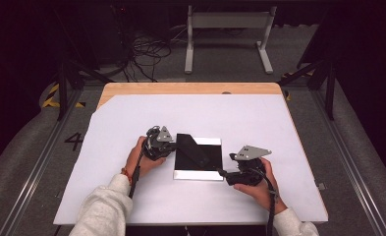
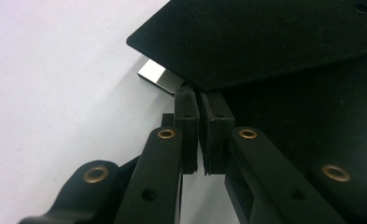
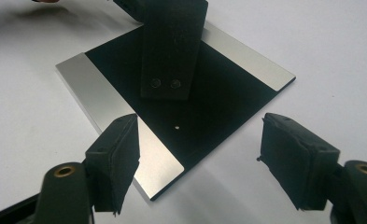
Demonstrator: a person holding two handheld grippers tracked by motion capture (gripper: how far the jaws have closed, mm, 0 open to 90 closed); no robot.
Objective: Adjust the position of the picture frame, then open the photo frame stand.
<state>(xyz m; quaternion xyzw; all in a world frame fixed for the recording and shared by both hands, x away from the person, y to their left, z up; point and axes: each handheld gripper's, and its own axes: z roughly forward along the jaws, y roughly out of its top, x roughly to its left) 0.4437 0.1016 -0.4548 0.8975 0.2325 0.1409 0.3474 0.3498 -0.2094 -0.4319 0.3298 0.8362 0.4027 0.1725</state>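
While left gripper (image 2: pixel 199 100) pinches it — black strip (image 1: pixel 193 150) slants | right gripper (image 3: pixel 197 161) agape

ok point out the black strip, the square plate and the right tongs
black strip (image 3: pixel 172 42), right gripper view, its flat face
square plate (image 3: pixel 104 105), right gripper view, silver edge band
right tongs (image 3: pixel 197 165), right gripper view, between its open tips

Around the square black plate (image 1: pixel 199 158) with silver edges, the white table (image 1: pixel 239 113) lies bare on the far side and out to both sides, giving open passage there. Over the plate a black flat strip (image 1: pixel 190 147) slants across its left half, blocking that part. The left tool (image 2: pixel 199 100), jaws pinched on the strip's edge, crowds the plate's left side. The right tool (image 3: pixel 200 158), jaws spread wide, sits at the plate's near right corner. The plate's far right corner stays free.
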